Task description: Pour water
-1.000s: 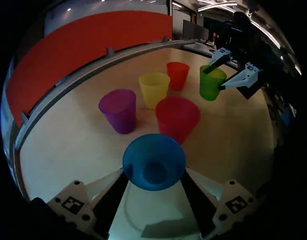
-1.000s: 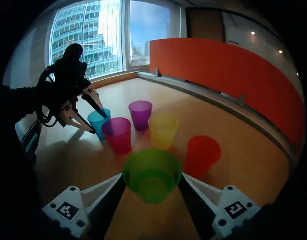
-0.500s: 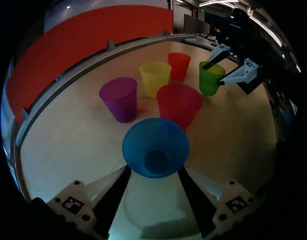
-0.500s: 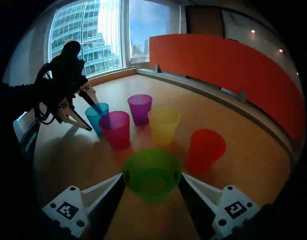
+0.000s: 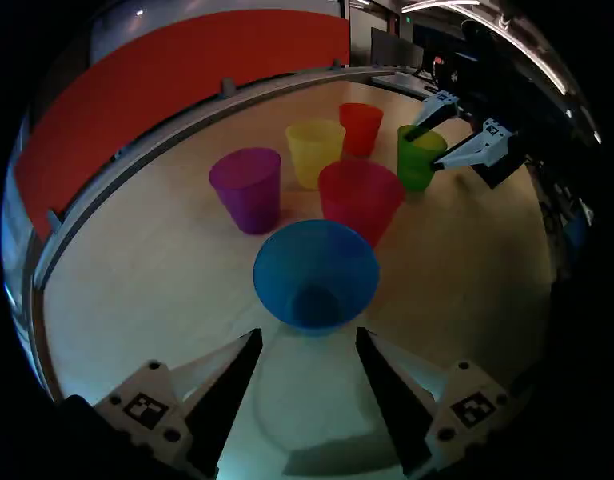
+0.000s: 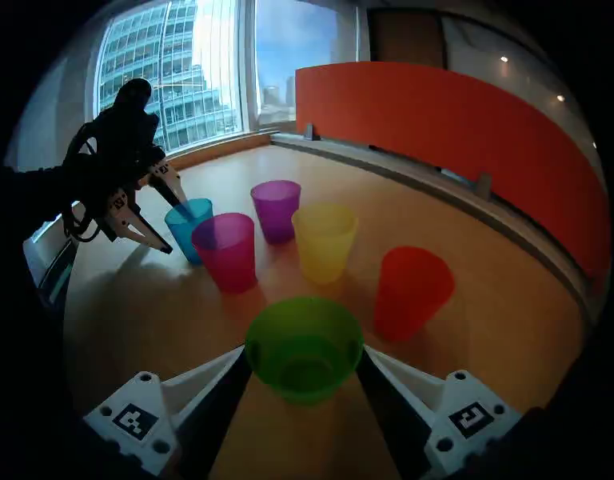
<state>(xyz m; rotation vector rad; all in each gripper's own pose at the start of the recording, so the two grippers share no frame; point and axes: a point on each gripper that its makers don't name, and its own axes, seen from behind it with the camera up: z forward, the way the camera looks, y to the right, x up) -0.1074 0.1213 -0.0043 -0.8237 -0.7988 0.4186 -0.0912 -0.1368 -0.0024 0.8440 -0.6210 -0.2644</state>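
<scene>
A blue cup [image 5: 315, 272] stands on the wooden table [image 5: 147, 272] just ahead of my left gripper [image 5: 308, 332], whose fingers are apart with their tips at the cup's base. In the right gripper view this left gripper [image 6: 177, 231] and the blue cup [image 6: 187, 228] are at the far left. My right gripper [image 6: 303, 356] is shut on a green cup [image 6: 305, 348]. In the left gripper view that right gripper [image 5: 423, 152] and green cup [image 5: 419, 156] are at the back right. No water is visible.
Between the two grippers stand a pink cup [image 5: 359, 200], a purple cup [image 5: 247, 188], a yellow cup [image 5: 315, 152] and a red cup [image 5: 360, 128]. An orange panel [image 6: 467, 128] borders the table's far edge, with windows [image 6: 179, 72] beyond it.
The blue cup has slid forward out from between the left fingers, which have drawn back. The green cup stays fixed between the right fingers while that gripper shifts slightly.
</scene>
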